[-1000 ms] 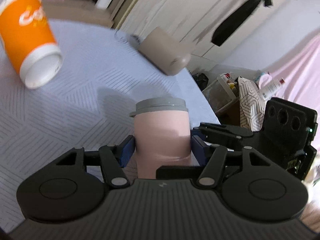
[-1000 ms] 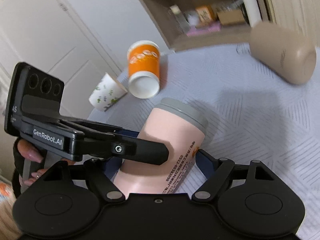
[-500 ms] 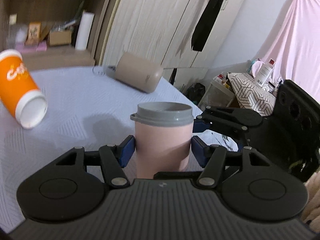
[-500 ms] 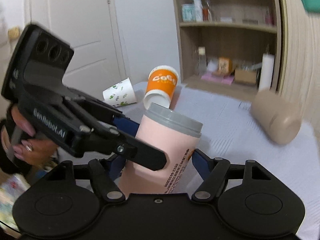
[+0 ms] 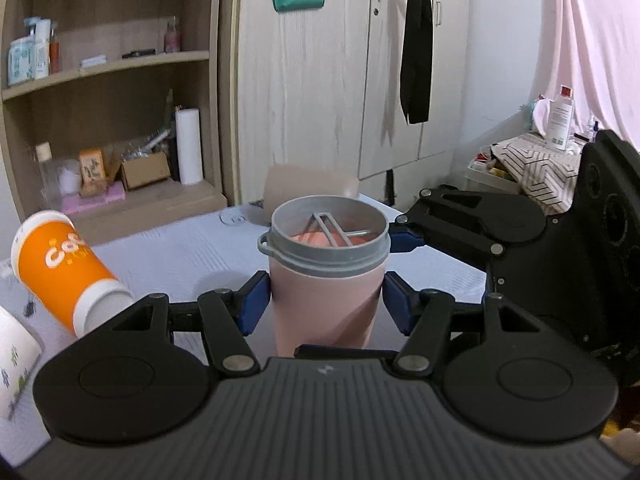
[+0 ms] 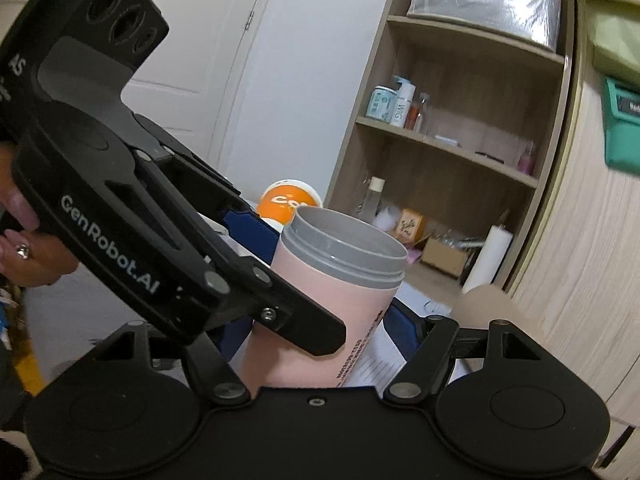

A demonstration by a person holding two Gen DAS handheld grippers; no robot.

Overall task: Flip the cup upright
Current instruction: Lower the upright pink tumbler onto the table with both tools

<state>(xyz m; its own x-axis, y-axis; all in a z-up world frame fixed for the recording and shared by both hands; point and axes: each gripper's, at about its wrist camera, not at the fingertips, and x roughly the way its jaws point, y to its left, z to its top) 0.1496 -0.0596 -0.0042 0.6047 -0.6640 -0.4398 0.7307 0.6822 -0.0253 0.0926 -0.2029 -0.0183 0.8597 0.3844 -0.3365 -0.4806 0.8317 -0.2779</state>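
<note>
A pink cup with a grey screw rim (image 5: 324,292) stands nearly upright, mouth up, between the blue pads of my left gripper (image 5: 324,302), which is shut on its body. The same pink cup (image 6: 332,300) shows in the right wrist view, held between my right gripper's (image 6: 320,332) pads as well. The left gripper's black body (image 6: 132,220) crosses in front of the cup there. The right gripper's body (image 5: 520,248) reaches in from the right in the left wrist view. The cup's base is hidden.
An orange paper cup (image 5: 68,272) lies on its side on the pale blue tablecloth (image 5: 192,248), left. A white patterned paper cup (image 5: 14,356) lies at the far left. A beige tumbler (image 5: 308,184) lies behind the pink cup. Shelves and wardrobe stand beyond.
Both grippers have tilted the pink cup from leaning to nearly upright and raised it. Its open mouth now faces up and the views look at the shelves.
</note>
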